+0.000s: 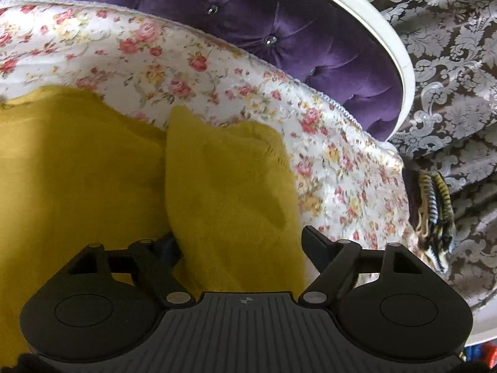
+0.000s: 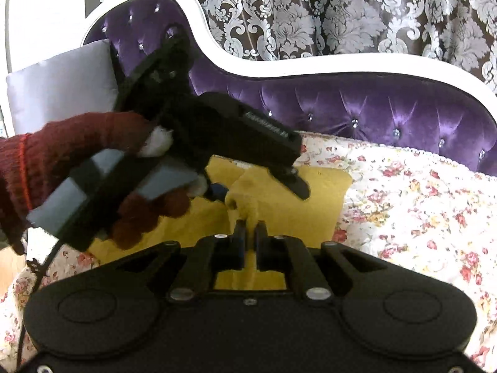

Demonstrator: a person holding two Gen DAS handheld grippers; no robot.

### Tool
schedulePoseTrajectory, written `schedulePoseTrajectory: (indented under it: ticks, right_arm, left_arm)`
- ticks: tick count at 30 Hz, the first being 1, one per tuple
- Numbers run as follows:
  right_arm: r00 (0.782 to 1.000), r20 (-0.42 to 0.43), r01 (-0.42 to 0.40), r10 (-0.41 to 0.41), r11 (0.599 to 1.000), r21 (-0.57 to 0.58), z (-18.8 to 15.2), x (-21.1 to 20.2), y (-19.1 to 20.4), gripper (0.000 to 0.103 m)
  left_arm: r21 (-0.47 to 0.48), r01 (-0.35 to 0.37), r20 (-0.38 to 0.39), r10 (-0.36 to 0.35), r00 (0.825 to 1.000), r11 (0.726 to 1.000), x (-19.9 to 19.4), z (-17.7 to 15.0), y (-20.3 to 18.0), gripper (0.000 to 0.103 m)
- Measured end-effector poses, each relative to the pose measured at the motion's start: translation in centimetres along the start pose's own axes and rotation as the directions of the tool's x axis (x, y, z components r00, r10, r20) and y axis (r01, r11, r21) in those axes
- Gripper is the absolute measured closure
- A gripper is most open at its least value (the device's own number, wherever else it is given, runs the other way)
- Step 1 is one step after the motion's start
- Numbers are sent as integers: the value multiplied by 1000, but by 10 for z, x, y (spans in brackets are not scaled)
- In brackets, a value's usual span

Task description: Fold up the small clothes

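On the floral sofa cover, the yellow garment is pinched by the clenched right claw while the left claw gapes released, so a tug could undo the fold.

right gripper pinching yellow garment (bunched), left gripper above, floral cover

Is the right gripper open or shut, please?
Shut: the right gripper has its jaws pinched on a raised fold of the mustard-yellow knitted garment.
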State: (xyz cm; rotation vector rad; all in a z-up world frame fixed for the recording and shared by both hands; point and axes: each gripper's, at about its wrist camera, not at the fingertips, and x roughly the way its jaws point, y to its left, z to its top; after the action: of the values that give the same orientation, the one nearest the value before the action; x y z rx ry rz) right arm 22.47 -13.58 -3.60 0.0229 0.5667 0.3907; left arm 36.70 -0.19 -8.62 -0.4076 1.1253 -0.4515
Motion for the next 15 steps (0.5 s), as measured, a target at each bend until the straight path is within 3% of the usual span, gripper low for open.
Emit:
schedulePoseTrajectory:
  ticks: [1,3,4,5,7,15]
  right_arm:
    - [1000,-1,-2,2,1000,5,-1,0,-1,92]
    - [1000,-4,-3,3,1000,5,-2,0,0,92]
    - [1000,-4,-2,2,1000,5,-3,-1,0,92]
    - [1000,-2,0,0,1000,6,-4,-2,1,92]
    - [1000,-2,3,-3,1000,9,-5,-4,3,92]
    - [995,88,-38,39,999,-12,15,-24,34,93]
  left_arm:
    - [4,-3,10,3,1000,1000,1,1,-2,31]
    - [23,-34,6,34,999,999,5,3,-7,72]
    - [32,-62,18,62,998,998,6,4,-9,82]
    - [35,-74,44,73,996,997,6,4,-9,86]
    - [48,-15,63,12,998,999,7,4,-9,88]
    - [225,-53,156,17,988,973,-52,8,-30,89]
